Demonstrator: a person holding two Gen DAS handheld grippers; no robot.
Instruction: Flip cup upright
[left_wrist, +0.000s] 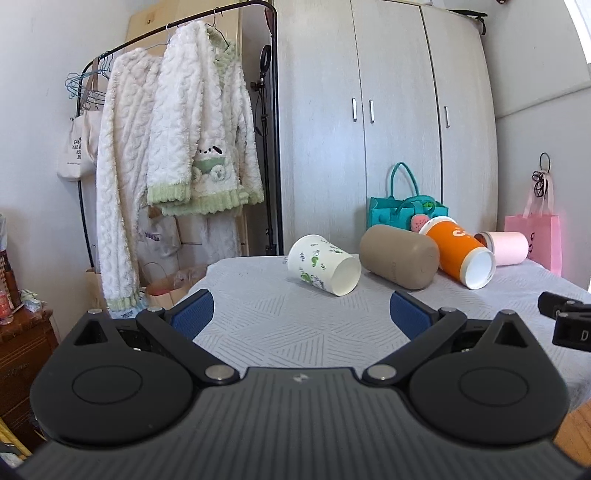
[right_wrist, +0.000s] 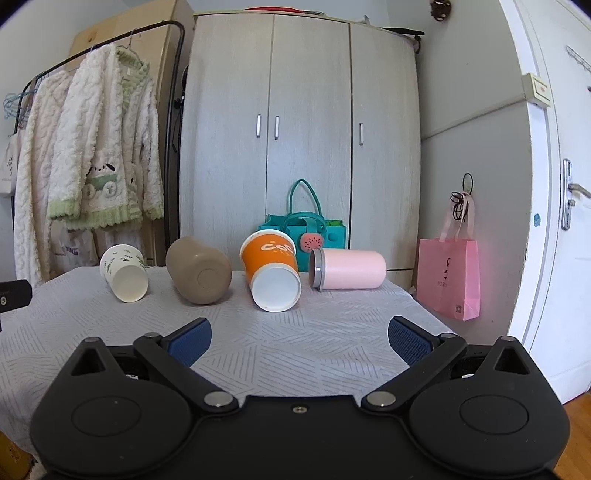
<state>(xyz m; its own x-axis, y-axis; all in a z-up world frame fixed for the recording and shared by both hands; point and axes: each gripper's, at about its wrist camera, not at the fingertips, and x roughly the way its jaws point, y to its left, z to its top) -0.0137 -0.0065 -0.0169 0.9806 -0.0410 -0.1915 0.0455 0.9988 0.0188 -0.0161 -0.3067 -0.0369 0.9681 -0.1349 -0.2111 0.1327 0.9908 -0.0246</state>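
— Where do the cups lie?

— Four of them in a row on the grey patterned table cover (right_wrist: 110, 332), all tipped on their sides. From the right wrist camera, left to right: a white paper cup (right_wrist: 125, 272) with green print, a tan tumbler (right_wrist: 197, 271), an orange paper cup (right_wrist: 271, 271) and a pink tumbler (right_wrist: 349, 269).

— Which way do they face?

— The white cup's open mouth points toward the cameras. The tan tumbler shows its closed base. The orange cup's mouth faces forward and down; its far end leans up by the pink tumbler's grey end (whether they touch I cannot tell). The pink one lies crosswise.

— And the grippers?

— The right gripper (right_wrist: 299, 341) hangs over the near part of the table, its blue-padded fingers (right_wrist: 190, 341) spread wide with nothing between them, roughly in line with the orange cup but well short of it. The left gripper (left_wrist: 301, 317) is the same — spread wide, empty, the white cup (left_wrist: 325, 264) just beyond its tips.

— Anything behind?

— A teal bag (right_wrist: 306, 230) behind the orange cup, a grey wardrobe (right_wrist: 295, 110), fluffy white clothes (right_wrist: 92, 158) on a rack, and a pink bag (right_wrist: 448, 278) hanging at the right wall.
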